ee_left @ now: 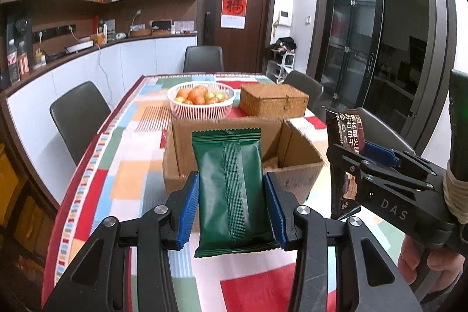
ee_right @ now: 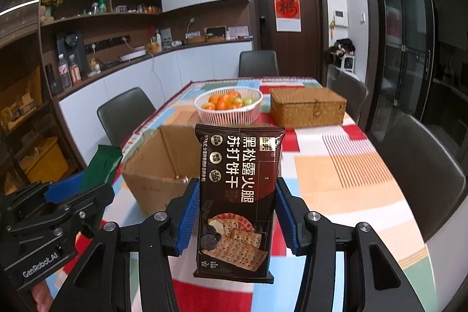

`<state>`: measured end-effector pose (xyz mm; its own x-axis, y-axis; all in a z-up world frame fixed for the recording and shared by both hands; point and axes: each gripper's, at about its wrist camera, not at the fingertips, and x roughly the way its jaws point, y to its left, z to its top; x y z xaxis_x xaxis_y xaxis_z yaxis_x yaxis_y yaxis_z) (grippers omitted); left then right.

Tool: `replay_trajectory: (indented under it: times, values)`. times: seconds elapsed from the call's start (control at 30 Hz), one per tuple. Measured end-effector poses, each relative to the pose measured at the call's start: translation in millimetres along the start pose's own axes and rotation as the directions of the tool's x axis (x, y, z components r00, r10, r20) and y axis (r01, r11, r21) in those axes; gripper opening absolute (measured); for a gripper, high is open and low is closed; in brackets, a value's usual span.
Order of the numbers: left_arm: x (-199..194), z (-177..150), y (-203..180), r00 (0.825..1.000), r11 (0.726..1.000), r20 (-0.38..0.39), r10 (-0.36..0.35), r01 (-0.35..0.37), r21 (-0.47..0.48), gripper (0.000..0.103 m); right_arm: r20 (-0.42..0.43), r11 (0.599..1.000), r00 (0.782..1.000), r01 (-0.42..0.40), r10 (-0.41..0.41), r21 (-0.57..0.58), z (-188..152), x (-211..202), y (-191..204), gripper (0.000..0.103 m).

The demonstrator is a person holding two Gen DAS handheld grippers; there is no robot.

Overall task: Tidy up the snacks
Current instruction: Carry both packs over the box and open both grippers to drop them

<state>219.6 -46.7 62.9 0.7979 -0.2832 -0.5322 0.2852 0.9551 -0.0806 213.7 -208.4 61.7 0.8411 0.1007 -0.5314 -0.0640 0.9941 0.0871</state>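
My left gripper [ee_left: 232,206] is shut on a dark green snack packet [ee_left: 231,189] and holds it upright above the table, in front of an open cardboard box [ee_left: 292,171]. My right gripper [ee_right: 237,212] is shut on a dark brown cracker packet [ee_right: 238,195] and holds it upright, just right of the box [ee_right: 152,165]. The right gripper [ee_left: 377,163] with its packet [ee_left: 345,136] also shows at the right of the left wrist view. The left gripper [ee_right: 76,189] with the green packet [ee_right: 102,165] shows at the left of the right wrist view.
A table with a colourful patchwork cloth [ee_left: 122,165] carries a white basket of fruit [ee_left: 201,100] and a closed wicker box [ee_left: 273,101] behind the cardboard box. Dark chairs [ee_left: 76,119] stand around the table. A counter runs along the left wall.
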Motion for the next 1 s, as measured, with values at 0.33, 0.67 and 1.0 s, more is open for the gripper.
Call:
replay_trajectory:
  times: [0.33, 0.67, 1.0]
  values:
    - [11, 36, 8, 0.999, 1.0, 0.036, 0.02, -0.021, 0.019, 0.043, 0.044, 1.0, 0.999, -0.002, 0.003, -0.021, 37, 13, 2, 0.051]
    - [44, 67, 20, 1.0, 1.0, 0.007, 0.024, -0.024, 0.009, 0.043, 0.038, 0.999, 0.999, -0.008, 0.01, -0.034, 67, 42, 5, 0.051]
    - [94, 74, 33, 0.996, 0.998, -0.07, 0.062, -0.062, 0.008, 0.043, -0.034, 0.999, 0.999, 0.007, -0.008, -0.036, 76, 87, 3, 0.051]
